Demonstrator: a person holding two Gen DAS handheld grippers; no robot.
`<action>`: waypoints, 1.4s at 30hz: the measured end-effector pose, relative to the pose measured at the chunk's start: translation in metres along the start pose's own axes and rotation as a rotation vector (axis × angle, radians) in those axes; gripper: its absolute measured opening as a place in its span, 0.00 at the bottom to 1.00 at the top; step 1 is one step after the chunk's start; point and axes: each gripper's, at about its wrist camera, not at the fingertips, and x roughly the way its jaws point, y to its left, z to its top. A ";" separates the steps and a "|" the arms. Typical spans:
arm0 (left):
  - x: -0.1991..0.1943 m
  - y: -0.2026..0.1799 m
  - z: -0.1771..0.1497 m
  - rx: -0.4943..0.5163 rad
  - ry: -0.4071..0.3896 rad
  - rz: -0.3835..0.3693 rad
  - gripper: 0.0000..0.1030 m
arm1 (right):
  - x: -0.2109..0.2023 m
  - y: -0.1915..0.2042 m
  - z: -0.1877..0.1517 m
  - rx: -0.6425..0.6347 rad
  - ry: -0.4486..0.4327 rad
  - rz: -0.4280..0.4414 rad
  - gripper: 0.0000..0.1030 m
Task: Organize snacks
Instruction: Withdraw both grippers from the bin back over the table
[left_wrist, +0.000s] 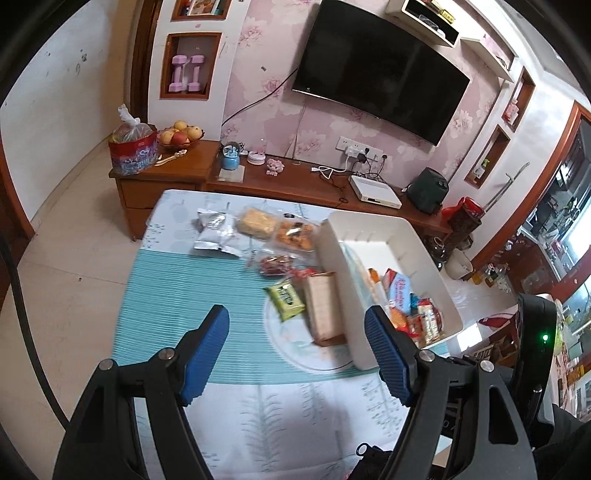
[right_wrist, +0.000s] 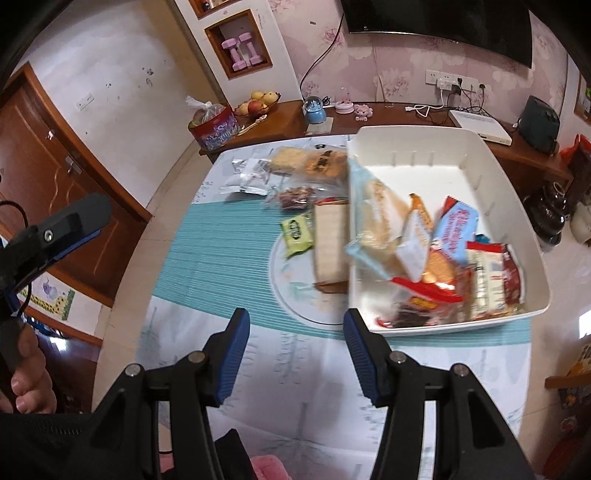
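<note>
A white bin (left_wrist: 388, 229) (right_wrist: 480, 158) stands on the table's right side and holds several snack packets (right_wrist: 443, 258). Left of it on the teal mat lie a tan cracker box (left_wrist: 325, 306) (right_wrist: 330, 243), a green packet (left_wrist: 286, 298) (right_wrist: 297, 236), a red-filled packet (left_wrist: 275, 264), silver packets (left_wrist: 216, 232) (right_wrist: 245, 177) and clear packs of pastries (left_wrist: 277, 227) (right_wrist: 310, 162). My left gripper (left_wrist: 295, 332) is open and empty above the mat, in front of the box. My right gripper (right_wrist: 295, 332) is open and empty near the bin's front left corner.
The table (left_wrist: 258, 424) wears a white patterned cloth with a teal mat (left_wrist: 192, 295). Behind it a wooden TV stand (left_wrist: 295, 184) carries a fruit bowl (left_wrist: 181, 136), a blue jar, cables and a white box. A television (left_wrist: 380, 70) hangs above. Tiled floor lies left.
</note>
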 end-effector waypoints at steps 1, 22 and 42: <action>-0.002 0.006 0.001 0.005 0.002 0.000 0.73 | 0.001 0.005 0.000 0.007 -0.002 -0.001 0.52; 0.010 0.125 0.074 0.040 0.172 -0.042 0.73 | 0.055 0.098 -0.018 0.190 -0.032 -0.133 0.52; 0.096 0.099 0.194 0.034 0.141 -0.012 0.73 | 0.086 0.089 0.040 -0.091 -0.179 -0.319 0.51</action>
